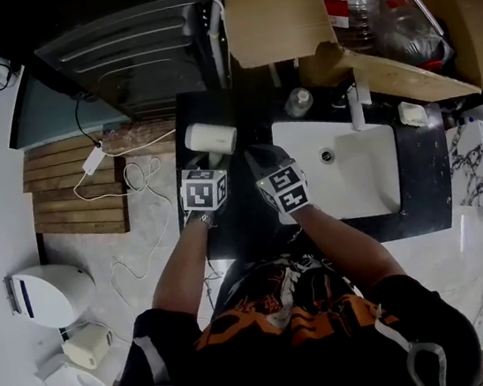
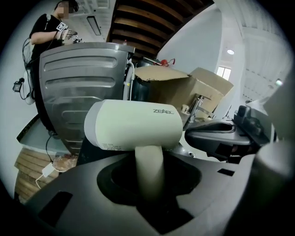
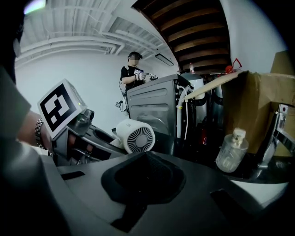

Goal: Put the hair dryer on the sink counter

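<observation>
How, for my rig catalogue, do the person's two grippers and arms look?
Left gripper and right gripper: dark grey moulded bodies, each bearing a white cube with black square markers. The person wears a short-sleeved black shirt with orange print and a left wristband.

Left gripper (image 1: 210, 161) clamping hair dryer (image 1: 212, 138), right gripper (image 1: 263, 156) closed empty beside it, both angled down

Cream hair dryer (image 2: 133, 124) — barrel level, handle down — hangs over the sink counter (image 1: 424, 189).
</observation>
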A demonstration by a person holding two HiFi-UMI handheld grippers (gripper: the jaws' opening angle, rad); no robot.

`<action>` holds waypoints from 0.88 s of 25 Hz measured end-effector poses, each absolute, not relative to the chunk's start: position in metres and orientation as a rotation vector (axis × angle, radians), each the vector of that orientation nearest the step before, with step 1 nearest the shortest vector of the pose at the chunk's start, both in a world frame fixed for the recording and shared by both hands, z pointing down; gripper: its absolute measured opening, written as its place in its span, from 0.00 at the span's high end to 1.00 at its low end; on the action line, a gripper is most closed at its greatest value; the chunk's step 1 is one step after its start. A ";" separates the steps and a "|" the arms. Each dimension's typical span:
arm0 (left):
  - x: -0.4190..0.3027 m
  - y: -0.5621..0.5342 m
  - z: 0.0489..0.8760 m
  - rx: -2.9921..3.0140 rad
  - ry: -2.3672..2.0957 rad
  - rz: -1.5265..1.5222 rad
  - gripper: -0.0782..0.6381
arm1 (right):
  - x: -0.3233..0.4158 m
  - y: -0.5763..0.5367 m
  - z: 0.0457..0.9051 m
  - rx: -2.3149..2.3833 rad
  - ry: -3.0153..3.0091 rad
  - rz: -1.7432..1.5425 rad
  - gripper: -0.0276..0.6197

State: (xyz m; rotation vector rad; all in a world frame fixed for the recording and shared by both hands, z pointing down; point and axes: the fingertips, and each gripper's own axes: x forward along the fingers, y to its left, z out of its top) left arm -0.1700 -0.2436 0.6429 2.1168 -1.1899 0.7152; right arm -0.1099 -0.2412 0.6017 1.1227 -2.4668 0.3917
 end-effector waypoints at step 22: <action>-0.168 -0.255 0.683 1.939 -1.015 0.890 0.63 | -0.123 -0.230 0.646 1.014 -2.368 0.447 0.94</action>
